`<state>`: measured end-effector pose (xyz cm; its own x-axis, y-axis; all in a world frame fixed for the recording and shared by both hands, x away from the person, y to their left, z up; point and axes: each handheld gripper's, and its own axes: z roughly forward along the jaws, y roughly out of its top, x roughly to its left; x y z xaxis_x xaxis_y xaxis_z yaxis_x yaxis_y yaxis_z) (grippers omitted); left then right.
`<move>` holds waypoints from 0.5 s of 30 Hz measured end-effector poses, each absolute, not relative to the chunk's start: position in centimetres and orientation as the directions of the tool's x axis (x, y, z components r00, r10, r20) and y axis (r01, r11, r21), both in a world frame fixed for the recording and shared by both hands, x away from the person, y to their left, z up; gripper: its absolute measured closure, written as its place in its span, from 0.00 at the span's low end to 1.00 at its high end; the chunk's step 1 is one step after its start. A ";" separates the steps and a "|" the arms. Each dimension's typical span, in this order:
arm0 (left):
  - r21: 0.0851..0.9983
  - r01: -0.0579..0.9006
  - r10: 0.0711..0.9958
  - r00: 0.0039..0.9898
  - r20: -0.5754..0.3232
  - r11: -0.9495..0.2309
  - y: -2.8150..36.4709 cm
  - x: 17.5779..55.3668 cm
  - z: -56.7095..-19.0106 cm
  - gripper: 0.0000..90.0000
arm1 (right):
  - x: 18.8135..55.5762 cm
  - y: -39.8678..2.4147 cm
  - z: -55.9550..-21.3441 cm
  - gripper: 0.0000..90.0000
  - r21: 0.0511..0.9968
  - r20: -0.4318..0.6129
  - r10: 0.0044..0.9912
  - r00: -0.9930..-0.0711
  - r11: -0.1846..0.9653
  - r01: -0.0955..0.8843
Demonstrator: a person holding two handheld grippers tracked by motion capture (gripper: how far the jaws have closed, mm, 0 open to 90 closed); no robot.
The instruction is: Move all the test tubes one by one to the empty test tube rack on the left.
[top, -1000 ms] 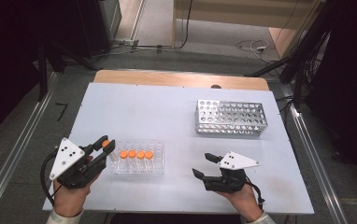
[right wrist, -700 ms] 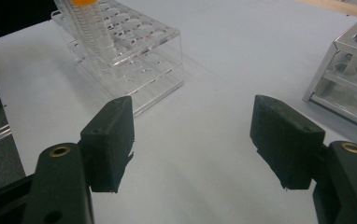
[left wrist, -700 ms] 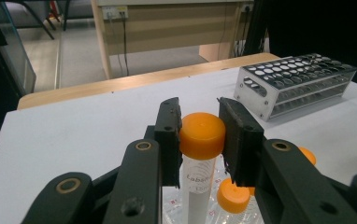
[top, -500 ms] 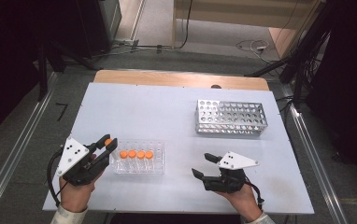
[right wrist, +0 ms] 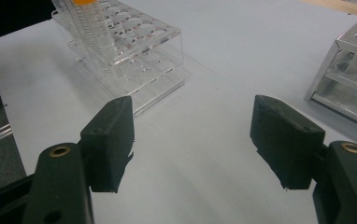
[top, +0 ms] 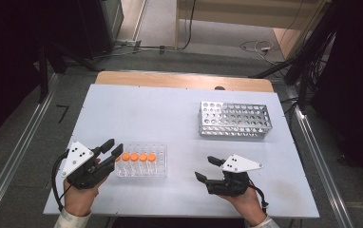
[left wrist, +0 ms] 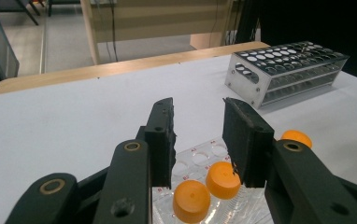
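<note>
- You are holding two hand-held grippers over the white counter (top: 170,109), one in each hand.
- Your left hand-held gripper (top: 114,148) is sitting at the left end of the clear rack (top: 158,168), near the front left of the counter. Its jaws have just been opening, and in the left gripper view (left wrist: 197,135) they are standing a little apart with nothing between the pads.
- The clear rack is carrying tubes with orange caps (top: 138,156). From above you are seeing four caps in a single row along its back edge; a fifth spot of orange at the left gripper's jaw tips may be another cap, but it is too hidden to tell. In the left gripper view three caps (left wrist: 222,179) are showing below and behind the jaws.
- Your right hand-held gripper (top: 206,168) is resting low at the front right of the counter, well apart from the clear rack, jaws wide open and empty (right wrist: 193,135), pointing left toward that rack (right wrist: 134,60).
- One metal rack (top: 234,119) with many round holes is standing toward the back right of the counter, with no tubes visible in it.
</note>
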<state>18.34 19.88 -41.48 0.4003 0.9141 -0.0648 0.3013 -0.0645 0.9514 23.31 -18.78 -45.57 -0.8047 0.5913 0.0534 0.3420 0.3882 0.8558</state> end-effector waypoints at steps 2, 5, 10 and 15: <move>0.951 0.302 0.913 0.402 -0.067 -0.063 19.9 18.3 -41.5 0.70 | 23.3 -18.8 -45.6 0.32 0.856 0.053 0.591 -0.805 0.388 0.341; 0.950 0.304 0.912 0.406 -0.066 -0.066 19.8 18.4 -41.6 0.69 | 23.4 -18.8 -45.6 0.32 0.857 0.052 0.593 -0.803 0.387 0.341; 0.950 0.304 0.910 0.410 -0.071 -0.063 19.7 18.4 -41.6 0.66 | 23.4 -19.0 -45.5 0.32 0.858 0.057 0.602 -0.797 0.378 0.348; 0.951 0.303 0.907 0.415 -0.076 -0.059 19.7 18.3 -41.6 0.63 | 23.5 -19.2 -45.5 0.32 0.861 0.056 0.613 -0.788 0.370 0.349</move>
